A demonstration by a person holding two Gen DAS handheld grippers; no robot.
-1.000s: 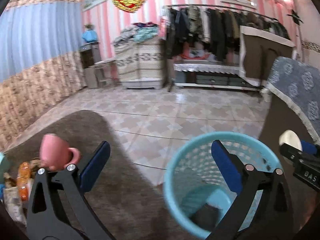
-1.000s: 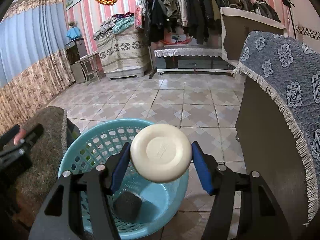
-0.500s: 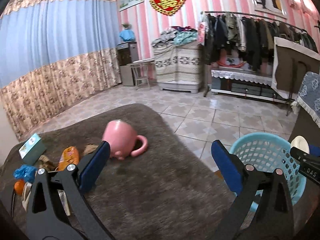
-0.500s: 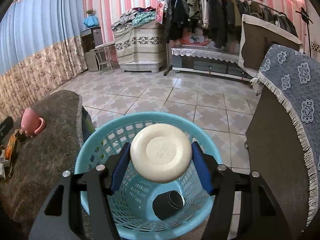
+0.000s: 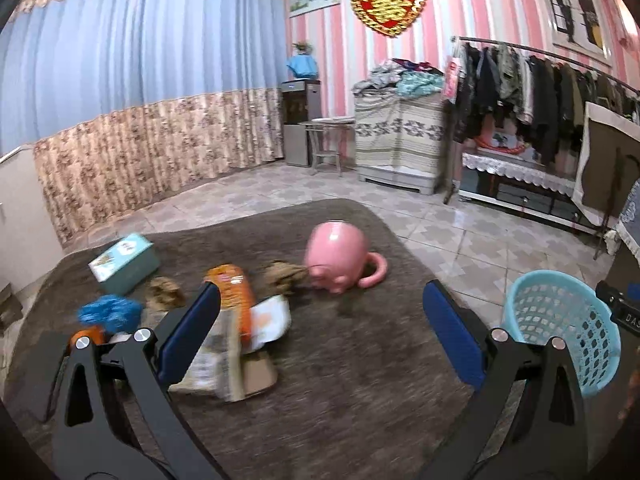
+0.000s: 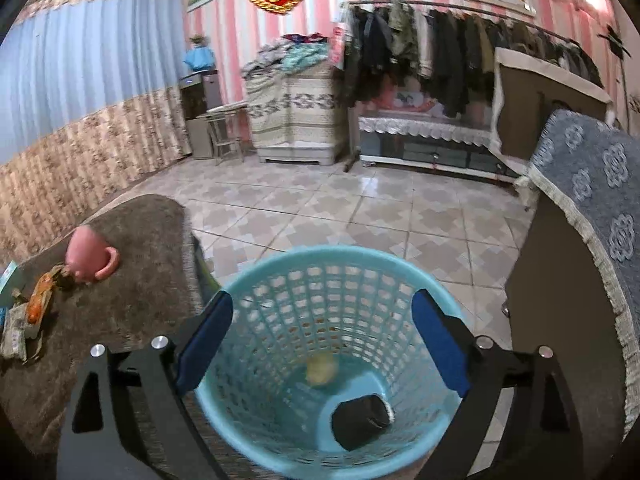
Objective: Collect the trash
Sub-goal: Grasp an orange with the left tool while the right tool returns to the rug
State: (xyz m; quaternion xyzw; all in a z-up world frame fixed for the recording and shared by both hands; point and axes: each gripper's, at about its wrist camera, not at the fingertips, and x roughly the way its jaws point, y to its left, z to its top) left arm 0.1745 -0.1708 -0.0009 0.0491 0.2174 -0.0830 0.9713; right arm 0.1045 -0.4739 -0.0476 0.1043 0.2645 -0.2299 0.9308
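A light blue mesh basket (image 6: 280, 292) stands on the floor right under my right gripper (image 6: 322, 340), which is open and empty. In the basket lie a cream round lid (image 6: 321, 367) and a black cup (image 6: 362, 420). My left gripper (image 5: 322, 336) is open and empty above the brown table cover (image 5: 340, 380). On it lie an orange wrapper (image 5: 234, 292), white and tan paper packaging (image 5: 240, 356), two brown crumpled scraps (image 5: 284, 276), a blue crumpled piece (image 5: 108, 314) and a teal box (image 5: 124, 262). The basket (image 5: 560, 320) also shows at the right of the left wrist view.
A pink mug (image 5: 340, 256) lies on its side on the table cover, also seen in the right wrist view (image 6: 88, 254). A cabinet with a grey patterned cloth (image 6: 592, 184) stands to the right of the basket. Tiled floor (image 6: 360, 216) stretches to a clothes rack (image 6: 440, 52).
My right gripper opened and the cream lid dropped into the basket. My left gripper swung left from the basket to over the trash on the table cover.
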